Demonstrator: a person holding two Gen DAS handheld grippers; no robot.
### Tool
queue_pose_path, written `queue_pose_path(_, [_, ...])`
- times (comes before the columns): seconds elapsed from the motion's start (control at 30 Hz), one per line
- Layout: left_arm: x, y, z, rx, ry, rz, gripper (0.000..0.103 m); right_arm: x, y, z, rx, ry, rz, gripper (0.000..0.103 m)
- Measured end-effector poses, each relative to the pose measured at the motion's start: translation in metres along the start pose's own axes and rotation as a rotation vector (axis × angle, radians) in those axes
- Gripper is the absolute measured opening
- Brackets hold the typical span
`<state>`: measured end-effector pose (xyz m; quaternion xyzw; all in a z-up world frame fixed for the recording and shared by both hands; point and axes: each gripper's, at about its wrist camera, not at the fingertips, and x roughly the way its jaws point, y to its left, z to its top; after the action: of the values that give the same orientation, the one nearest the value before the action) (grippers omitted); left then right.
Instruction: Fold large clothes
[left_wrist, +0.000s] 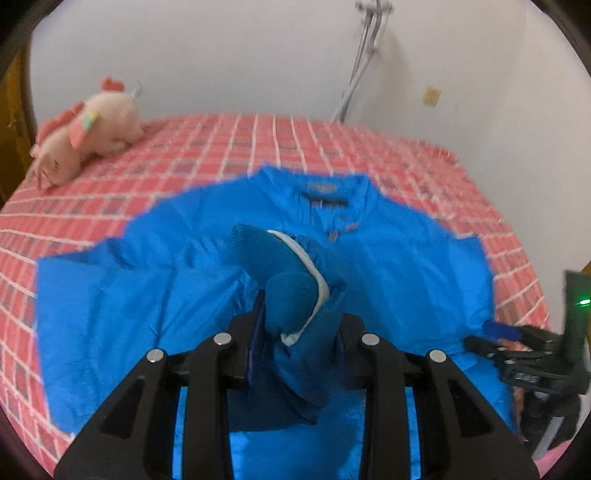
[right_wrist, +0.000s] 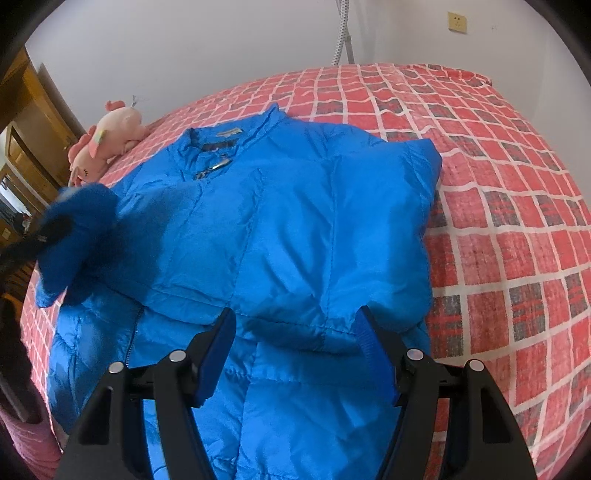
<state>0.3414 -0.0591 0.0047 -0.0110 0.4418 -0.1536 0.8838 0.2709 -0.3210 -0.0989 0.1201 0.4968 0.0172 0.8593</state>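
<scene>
Your left gripper (left_wrist: 301, 325): clamped on the knit sleeve cuff (left_wrist: 280, 273) of the blue jacket (right_wrist: 280, 221), raised over the chest. Your right gripper (right_wrist: 295, 354): jaws spread wide, empty, above the hem at 6 o'clock. Jacket: flat on the red plaid bed (right_wrist: 498, 192). Plush toy (right_wrist: 110, 136): 10 o'clock.

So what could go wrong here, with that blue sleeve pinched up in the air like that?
The cuff held by the left gripper is a bulky bunch, so it might slip free before the sleeve is laid across the jacket. The right gripper hangs open over the puffy fabric and could snag or drag it, spoiling the sleeve already folded on that side. The shiny jacket may also slide on the bedspread.
</scene>
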Motion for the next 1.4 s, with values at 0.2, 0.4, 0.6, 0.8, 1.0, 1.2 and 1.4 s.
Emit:
queue_pose_path(0.2, [0.031, 0.006, -0.014, -0.004, 0.108, -0.086, 0.038, 0.005, -0.001, 0.000, -0.014, 0.002, -0.009, 0.068])
queue_pose_path(0.4, [-0.017, 0.018, -0.020, -0.010, 0.044, -0.320, 0.067, 0.006, -0.001, 0.000, -0.019, 0.001, -0.012, 0.068])
queue_pose_path(0.6, [-0.025, 0.062, -0.024, -0.052, -0.024, -0.120, 0.070, 0.007, -0.002, 0.001, -0.024, -0.002, -0.012, 0.068])
queue_pose_path(0.8, [0.034, 0.088, -0.037, -0.049, 0.092, 0.018, 0.073, 0.001, 0.007, 0.003, -0.029, -0.018, -0.001, 0.068])
queue_pose_path(1.0, [0.017, 0.079, -0.035, -0.035, 0.063, 0.009, 0.074, -0.005, 0.040, 0.015, -0.029, 0.030, 0.197, 0.081])
queue_pose_path(1.2, [-0.018, 0.085, -0.031, -0.079, -0.013, -0.022, 0.074, 0.022, 0.105, 0.036, -0.111, 0.118, 0.243, 0.092])
queue_pose_path(1.4, [-0.032, 0.102, -0.028, -0.128, -0.049, 0.002, 0.074, 0.062, 0.145, 0.048, -0.140, 0.195, 0.235, 0.076])
